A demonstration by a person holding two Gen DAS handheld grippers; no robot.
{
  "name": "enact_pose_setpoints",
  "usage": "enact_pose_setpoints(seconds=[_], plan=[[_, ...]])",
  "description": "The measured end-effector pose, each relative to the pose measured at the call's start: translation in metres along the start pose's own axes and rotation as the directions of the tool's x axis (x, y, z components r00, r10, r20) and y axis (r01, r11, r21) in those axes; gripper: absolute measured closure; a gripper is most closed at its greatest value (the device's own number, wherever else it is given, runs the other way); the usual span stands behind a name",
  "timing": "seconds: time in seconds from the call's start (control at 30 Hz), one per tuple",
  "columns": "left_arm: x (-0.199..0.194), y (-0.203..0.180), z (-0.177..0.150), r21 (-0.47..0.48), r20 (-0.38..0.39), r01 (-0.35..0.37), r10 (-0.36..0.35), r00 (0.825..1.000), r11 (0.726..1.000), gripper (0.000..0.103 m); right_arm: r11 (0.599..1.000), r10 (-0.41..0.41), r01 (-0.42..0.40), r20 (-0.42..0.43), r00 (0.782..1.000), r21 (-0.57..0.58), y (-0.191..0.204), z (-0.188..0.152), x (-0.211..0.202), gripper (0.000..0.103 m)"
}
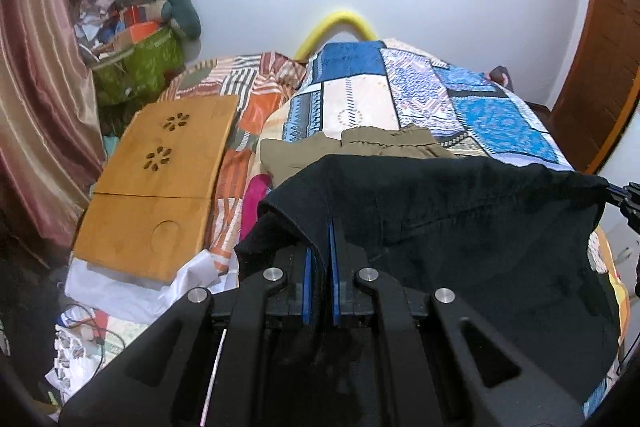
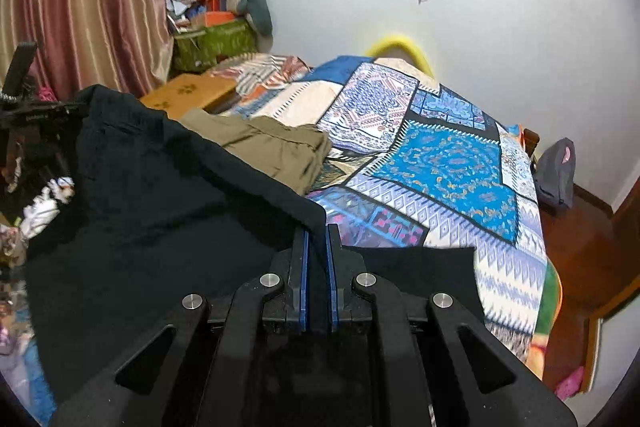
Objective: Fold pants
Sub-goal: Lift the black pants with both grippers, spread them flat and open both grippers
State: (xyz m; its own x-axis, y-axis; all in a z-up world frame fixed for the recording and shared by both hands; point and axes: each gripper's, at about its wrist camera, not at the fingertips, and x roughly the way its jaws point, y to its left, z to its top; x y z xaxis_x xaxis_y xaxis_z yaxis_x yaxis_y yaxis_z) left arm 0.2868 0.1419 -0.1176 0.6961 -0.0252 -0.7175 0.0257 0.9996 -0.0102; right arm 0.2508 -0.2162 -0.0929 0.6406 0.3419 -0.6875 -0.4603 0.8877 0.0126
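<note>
Black pants hang stretched between my two grippers above the bed. My left gripper is shut on one top corner of the pants. My right gripper is shut on the other corner of the black pants. The right gripper shows at the right edge of the left wrist view; the left gripper shows at the left edge of the right wrist view. A strip of black fabric lies on the bed below the right gripper.
Folded olive pants lie on the patterned bedspread, also in the right wrist view. A wooden lap table lies left of the bed. A green box of clutter stands by the curtain. A backpack sits by the wall.
</note>
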Motion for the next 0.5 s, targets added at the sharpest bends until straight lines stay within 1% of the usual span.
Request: enact_pose_setpoints(seconds=[0.13,0.2,0.27,0.37,0.5], plan=[[-0.041,0.002,-0.027,0.006,0.028,-0.004,0.004,1.0,1.0,0.096,1.0,0.021,-0.021,0.028,0.999,0.015,0.018,-0.014,-0.035,0.096],[-0.055,0.003,-0.041,0.019,0.03,-0.017,0.016,0.999,1.0,0.096,0.999,0.035,-0.036,0.034,0.999,0.014,0.027,-0.024,-0.051,0.096],[-0.068,0.007,-0.058,0.012,0.022,-0.025,0.025,0.999,1.0,0.096,0.999,0.052,-0.052,0.037,0.998,0.009,0.037,-0.033,-0.064,0.096],[-0.081,0.013,-0.08,-0.014,0.012,-0.018,0.018,1.0,1.0,0.096,0.998,0.068,-0.068,0.025,0.997,-0.01,0.053,-0.048,-0.078,0.096],[-0.094,0.014,-0.118,-0.018,-0.003,-0.022,0.022,1.0,1.0,0.096,0.995,0.102,-0.102,-0.014,0.995,-0.01,0.068,-0.074,-0.083,0.096]])
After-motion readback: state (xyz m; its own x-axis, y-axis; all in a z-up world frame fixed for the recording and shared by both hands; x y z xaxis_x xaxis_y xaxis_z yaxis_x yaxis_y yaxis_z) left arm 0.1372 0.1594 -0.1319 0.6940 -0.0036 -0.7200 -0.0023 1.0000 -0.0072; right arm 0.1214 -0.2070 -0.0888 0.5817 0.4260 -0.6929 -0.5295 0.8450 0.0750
